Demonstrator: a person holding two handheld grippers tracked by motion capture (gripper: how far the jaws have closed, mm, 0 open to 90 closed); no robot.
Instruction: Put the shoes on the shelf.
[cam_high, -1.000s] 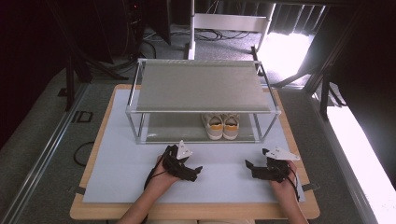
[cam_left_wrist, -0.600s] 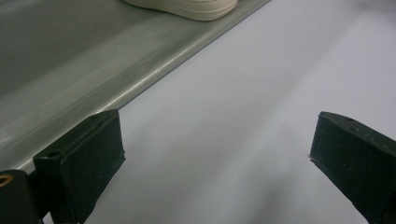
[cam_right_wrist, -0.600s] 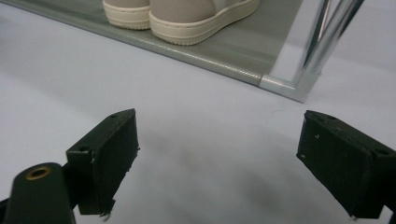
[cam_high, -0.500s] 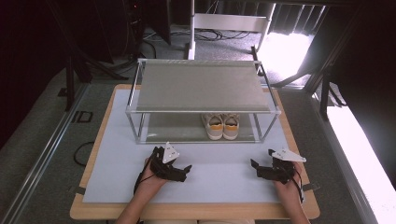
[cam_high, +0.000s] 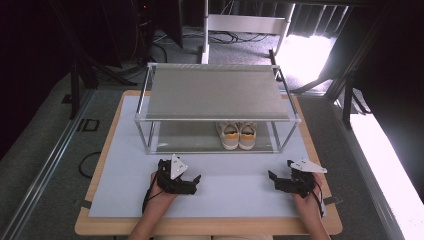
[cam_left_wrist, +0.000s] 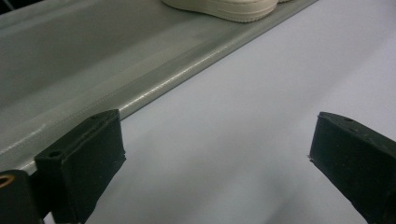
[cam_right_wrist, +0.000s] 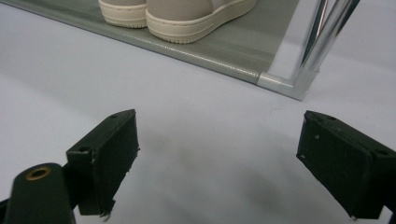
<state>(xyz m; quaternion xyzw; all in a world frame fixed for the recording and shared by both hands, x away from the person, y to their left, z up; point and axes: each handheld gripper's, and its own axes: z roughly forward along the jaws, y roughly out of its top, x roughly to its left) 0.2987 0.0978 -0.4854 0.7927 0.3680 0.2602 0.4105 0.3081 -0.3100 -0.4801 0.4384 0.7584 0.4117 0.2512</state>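
1. Left tool (cam_high: 192, 181) sits low and left of centre in the high view, held in a hand (cam_high: 159, 200) coming up from the bottom edge. Its jaws are spread wide with nothing between them, just bare mat.
2. Right tool (cam_high: 274, 179) is over at the lower right, same deal: jaws well apart, gripping nothing. In the right gripper view there's only grey mat (cam_right_wrist: 196, 154) in the gap.
3. Both tools hover or rest just above the pale grey mat (cam_high: 235, 185) covering the wooden worktop (cam_high: 100, 227); can't tell if they actually touch it.
4. A two-level metal shelf rack (cam_high: 215, 95) takes up the middle of the frame, just beyond the tools.
5. A pair of cream shoes (cam_high: 238, 135) with yellowish insides is parked on the rack's bottom shelf, right of centre, side by side and touching.
6. In the left gripper view, a shoe sole (cam_left_wrist: 224, 8) peeks in at the top edge, with the shelf's front lip (cam_left_wrist: 154, 88) running diagonally ahead of the jaws.
7. In the right gripper view, the shoes (cam_right_wrist: 187, 16) sit top centre, with the rack's chrome corner post (cam_right_wrist: 322, 42) at upper right.
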